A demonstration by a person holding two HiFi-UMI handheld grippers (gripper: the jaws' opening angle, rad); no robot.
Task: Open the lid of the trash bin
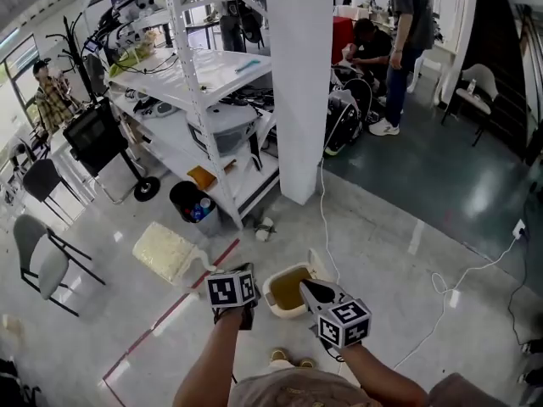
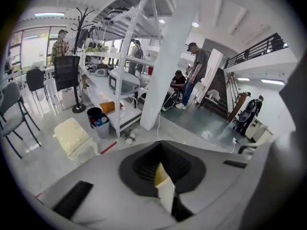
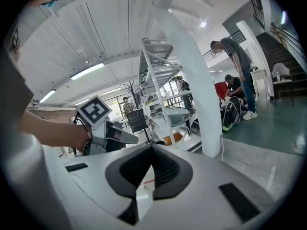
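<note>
In the head view a small cream trash bin (image 1: 273,301) stands on the floor just ahead of my feet. Its lid (image 1: 317,264) is tipped up at the far right rim and the olive-yellow inside shows. My left gripper (image 1: 245,271) hovers by the bin's left edge, my right gripper (image 1: 308,287) over its right rim. The left gripper (image 2: 160,166) has its jaws together, with a cream and yellow sliver in the slit. The right gripper (image 3: 151,150) is also shut, with only floor showing through, and it sees the left gripper (image 3: 125,137) beside it.
A white shelving rack (image 1: 212,100) and a white pillar (image 1: 301,83) stand ahead. A black bin with bottles (image 1: 191,203) and a cream padded stool (image 1: 168,251) sit to the left, with chairs (image 1: 42,257) further left. A white cable (image 1: 450,287) runs over the floor at right. People (image 1: 407,32) are at the back.
</note>
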